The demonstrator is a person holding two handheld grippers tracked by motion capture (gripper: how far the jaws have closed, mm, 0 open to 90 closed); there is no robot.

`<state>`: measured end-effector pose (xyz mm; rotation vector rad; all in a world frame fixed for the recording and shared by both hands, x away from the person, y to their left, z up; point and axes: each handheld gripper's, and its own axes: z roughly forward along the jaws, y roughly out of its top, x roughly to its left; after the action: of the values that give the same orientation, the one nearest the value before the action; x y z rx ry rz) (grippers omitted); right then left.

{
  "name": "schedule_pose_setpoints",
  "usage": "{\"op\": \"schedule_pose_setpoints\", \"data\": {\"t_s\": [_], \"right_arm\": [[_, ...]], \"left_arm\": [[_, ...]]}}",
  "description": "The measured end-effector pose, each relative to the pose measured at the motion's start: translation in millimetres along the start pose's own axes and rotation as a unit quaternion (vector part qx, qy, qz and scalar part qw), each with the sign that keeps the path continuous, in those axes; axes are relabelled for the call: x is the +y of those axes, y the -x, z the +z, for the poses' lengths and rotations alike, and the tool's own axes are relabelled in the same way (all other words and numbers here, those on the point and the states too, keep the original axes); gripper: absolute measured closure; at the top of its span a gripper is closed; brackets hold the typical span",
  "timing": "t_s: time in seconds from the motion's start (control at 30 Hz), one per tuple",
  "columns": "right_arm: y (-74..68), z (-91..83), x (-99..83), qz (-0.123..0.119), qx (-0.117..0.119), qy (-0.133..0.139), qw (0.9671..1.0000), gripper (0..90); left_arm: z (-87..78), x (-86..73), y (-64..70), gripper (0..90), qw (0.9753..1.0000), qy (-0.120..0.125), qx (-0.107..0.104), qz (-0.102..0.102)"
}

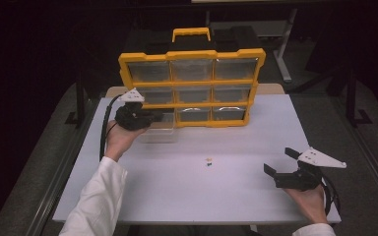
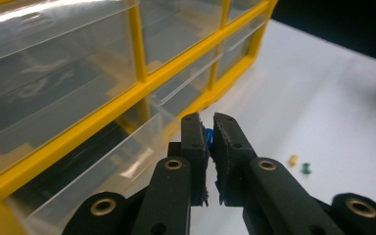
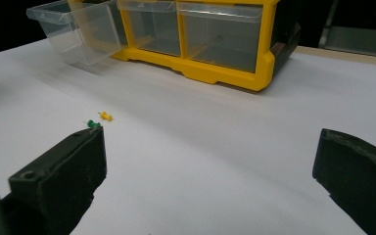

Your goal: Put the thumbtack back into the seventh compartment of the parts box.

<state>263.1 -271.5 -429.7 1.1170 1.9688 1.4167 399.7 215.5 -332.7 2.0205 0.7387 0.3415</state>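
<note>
Blue pin pinched over the pulled-out drawer, other gripper parked wide open.

The left gripper (image 2: 209,128) is clamped nearly shut on a tiny blue thing, probably a pushpin (image 2: 209,133), though only a sliver is seen between the jaws. It's held just above the clear drawer (image 2: 112,161), which is pulled out of the bottom-left slot of the yellow organizer (image 1: 192,55) standing upright at the back of the table (image 1: 187,191). The left hand (image 1: 119,139) is raised, palm up under the gripper, with a white sleeve (image 1: 96,201) behind it. The right gripper (image 1: 280,161) is spread wide with nothing gripped, held low at the table's right front by the right hand (image 1: 311,200). A yellow pin (image 3: 105,116) and a green pin (image 3: 93,124) are left lying just beside each other mid-table.
</note>
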Motion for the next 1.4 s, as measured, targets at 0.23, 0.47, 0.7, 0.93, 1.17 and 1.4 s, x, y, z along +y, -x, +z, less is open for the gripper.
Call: {"op": "schedule_pose_setpoints", "data": {"t_s": [0.23, 0.47, 0.7, 0.93, 1.17, 1.4], "right_arm": [[-1.3, 5.0, -0.1, 0.003, 0.005, -0.003, 1.0000, 0.0], [-3.9, 8.3, 0.5, -0.001, 0.008, -0.007, 0.9999, 0.0], [-6.7, 11.5, 1.0, -0.004, 0.011, -0.010, 0.9999, 0.0], [-3.5, 8.8, 0.4, 0.007, 0.012, -0.002, 0.9999, 0.0], [1.4, 5.4, -1.9, 0.015, 0.006, 0.000, 0.9999, 0.0], [5.4, 0.0, -3.4, 0.021, -0.001, 0.005, 0.9998, 0.0]], "left_arm": [[3.3, 0.1, -10.7, 83.6, 0.9997, -0.009, 0.018, -0.011], [12.4, -0.6, -18.3, 75.0, 0.9993, -0.023, 0.022, -0.020], [14.1, -3.9, -21.6, 17.3, 0.9977, -0.009, 0.008, -0.067], [6.6, -1.9, -20.5, 0.0, 0.9959, 0.013, -0.007, -0.089], [9.2, -5.5, -5.9, 0.0, 0.9982, 0.010, 0.006, -0.059], [17.4, -8.0, 13.7, 0.0, 0.9996, 0.004, 0.007, -0.029]]}}
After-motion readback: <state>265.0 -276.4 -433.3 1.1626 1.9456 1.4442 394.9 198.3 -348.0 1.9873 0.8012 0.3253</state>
